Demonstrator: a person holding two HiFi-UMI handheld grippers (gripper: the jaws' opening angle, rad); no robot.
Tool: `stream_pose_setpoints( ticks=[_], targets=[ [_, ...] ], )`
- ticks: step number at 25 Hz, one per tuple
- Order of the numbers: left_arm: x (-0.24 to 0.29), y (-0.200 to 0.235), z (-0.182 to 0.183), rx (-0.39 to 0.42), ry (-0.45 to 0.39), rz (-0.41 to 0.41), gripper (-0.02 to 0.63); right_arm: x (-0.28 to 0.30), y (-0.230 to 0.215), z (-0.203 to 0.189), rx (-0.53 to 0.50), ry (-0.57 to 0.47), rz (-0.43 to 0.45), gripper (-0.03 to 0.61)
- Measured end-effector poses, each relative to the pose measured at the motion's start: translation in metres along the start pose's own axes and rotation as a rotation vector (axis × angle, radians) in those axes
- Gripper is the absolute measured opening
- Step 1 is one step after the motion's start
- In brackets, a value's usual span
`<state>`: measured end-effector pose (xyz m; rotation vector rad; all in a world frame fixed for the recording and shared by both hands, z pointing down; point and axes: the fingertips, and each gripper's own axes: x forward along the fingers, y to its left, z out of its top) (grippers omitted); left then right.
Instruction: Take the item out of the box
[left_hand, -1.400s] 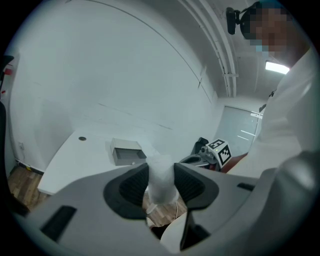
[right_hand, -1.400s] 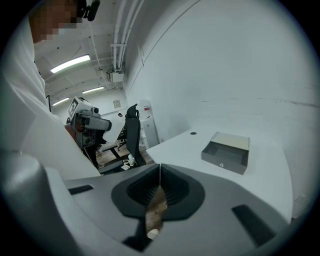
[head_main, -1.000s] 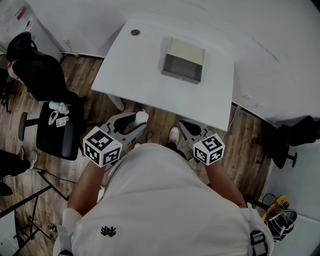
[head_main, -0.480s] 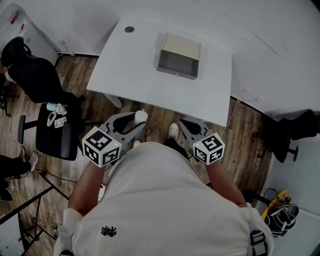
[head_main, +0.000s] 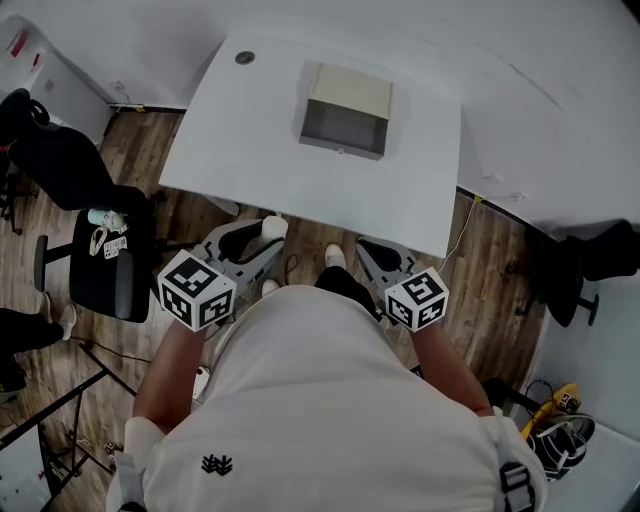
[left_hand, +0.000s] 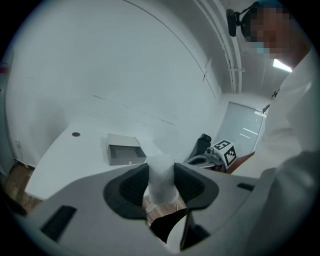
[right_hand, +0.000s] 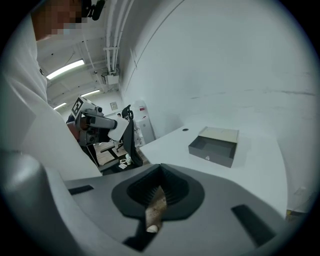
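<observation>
Item, a white, cloudy, soft-looking wad (left_hand: 161, 172): subject of this entry. Notes on it come last; the listing runs by size.

1. Brown wood-plank floor (head_main: 490, 290). The person stands on it, back from the table's near edge.
2. White rectangular tabletop (head_main: 250, 150). Carries one box. A small round dark grommet (head_main: 245, 57) sits near its far left corner.
3. Grey box with a pale beige top, shaped like a shallow drawer (head_main: 345, 115). Sits toward the far middle of the tabletop, open side facing the person. The inside reads dark and bare, with nothing seen in it.
4. Left hand-held gripper, grey body with black ribbed pads (left_hand: 161, 181). Held over the floor, well apart from the box. Jaws clamped on the item, one pad on each side.
5. Right hand-held gripper, same make (right_hand: 159, 192). Held beside the left one, also over the floor. Jaws drawn together with nothing between them; only a sliver of floor shows through.
6. Item.
   - Location: between the left jaws, out of the box and off the tabletop.
   - Handling, as judged: light and squashy, yielding under the pads. Probably not fragile, though it may slip free if the squeeze eases.
   - Best hold: across the middle of its bulk, with moderate pressure.
   - Material: cannot be told.
</observation>
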<state>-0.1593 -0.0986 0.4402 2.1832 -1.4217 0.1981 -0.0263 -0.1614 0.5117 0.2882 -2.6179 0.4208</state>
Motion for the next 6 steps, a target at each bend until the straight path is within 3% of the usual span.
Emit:
stream_pose_setpoints(
  ticks=[6],
  targets=[
    [0.044,0.002,0.024,-0.004,0.002,0.026,0.169,-0.003,-0.048,0.018,-0.027,-0.003,0.026,0.006]
  ],
)
